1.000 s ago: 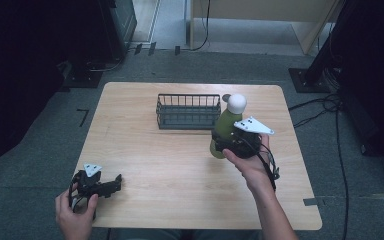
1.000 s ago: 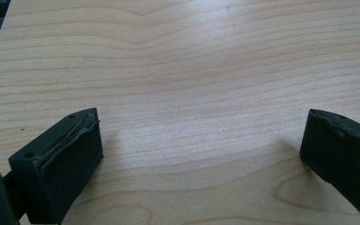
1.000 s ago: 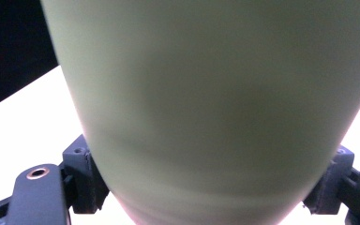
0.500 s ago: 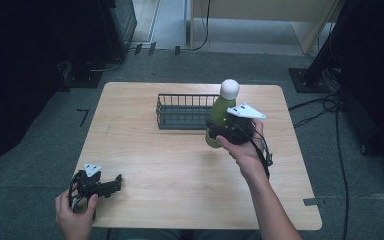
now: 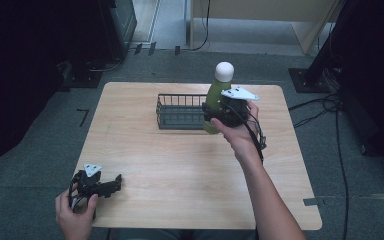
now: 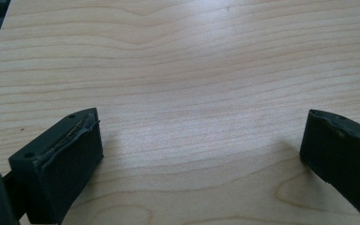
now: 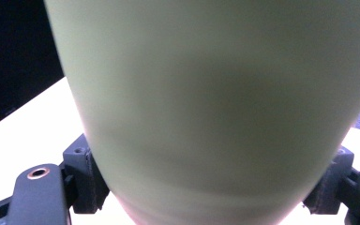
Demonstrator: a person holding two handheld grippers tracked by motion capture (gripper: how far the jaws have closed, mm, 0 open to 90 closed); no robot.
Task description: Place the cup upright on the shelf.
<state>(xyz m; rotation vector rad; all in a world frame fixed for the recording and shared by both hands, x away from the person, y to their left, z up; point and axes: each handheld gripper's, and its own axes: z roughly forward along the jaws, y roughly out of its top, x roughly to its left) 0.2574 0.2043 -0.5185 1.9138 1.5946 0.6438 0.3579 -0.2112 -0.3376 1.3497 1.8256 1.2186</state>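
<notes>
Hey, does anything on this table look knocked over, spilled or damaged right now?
Nothing stands out. The green bottle is upright and capped, clamped in the right gripper beside the wire basket. The left gripper rests open on the bare wooden table. No spill or breakage is visible.

A light wooden tabletop (image 5: 180, 165) with rounded corners stands on grey floor (image 5: 35, 150). A black wire basket (image 5: 180, 111) sits on it toward the far edge, near the middle. The left tool (image 5: 96, 184) rests on the near left corner.
</notes>
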